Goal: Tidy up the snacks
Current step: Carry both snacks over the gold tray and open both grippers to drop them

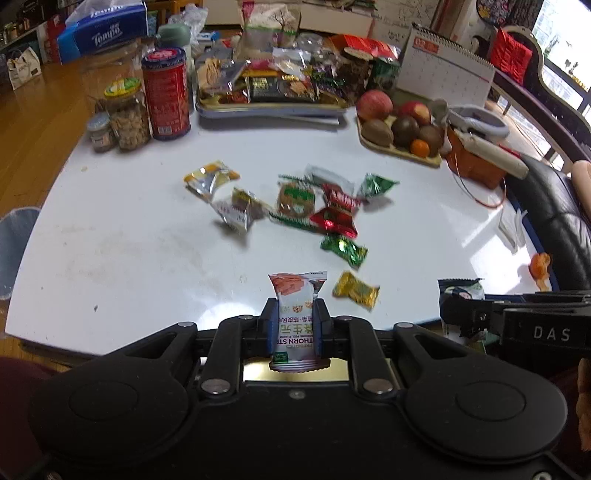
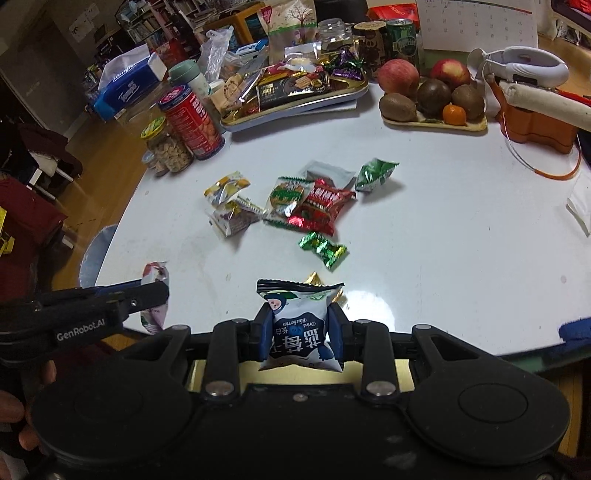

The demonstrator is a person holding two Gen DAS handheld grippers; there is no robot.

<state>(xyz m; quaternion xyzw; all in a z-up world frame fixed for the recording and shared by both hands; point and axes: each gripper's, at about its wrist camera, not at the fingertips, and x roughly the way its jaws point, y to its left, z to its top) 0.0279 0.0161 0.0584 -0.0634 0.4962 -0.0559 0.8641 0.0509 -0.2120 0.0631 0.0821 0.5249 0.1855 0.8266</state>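
Observation:
My left gripper (image 1: 296, 319) is shut on a white and orange hawthorn stick packet (image 1: 297, 306), held above the near edge of the white table (image 1: 129, 236). The right gripper (image 2: 298, 325) is shut on a blue and white dried blueberry packet (image 2: 299, 325). Each gripper shows at the side of the other's view, the right gripper (image 1: 465, 314) and the left gripper (image 2: 155, 295). Several loose wrapped snacks lie mid-table: a green candy (image 1: 344, 250), a gold candy (image 1: 355, 290), red packets (image 1: 338, 212), a biscuit pack (image 1: 295, 199). A full snack tray (image 1: 271, 107) stands at the back.
A fruit plate (image 1: 424, 157) with apples and kiwis sits back right, beside an orange box (image 1: 476, 166). A red can (image 1: 166, 94) and nut jars (image 1: 127, 114) stand back left. A calendar (image 1: 447, 74) and tissue box (image 1: 107, 29) lie behind. A blue stool (image 1: 16, 243) is left of the table.

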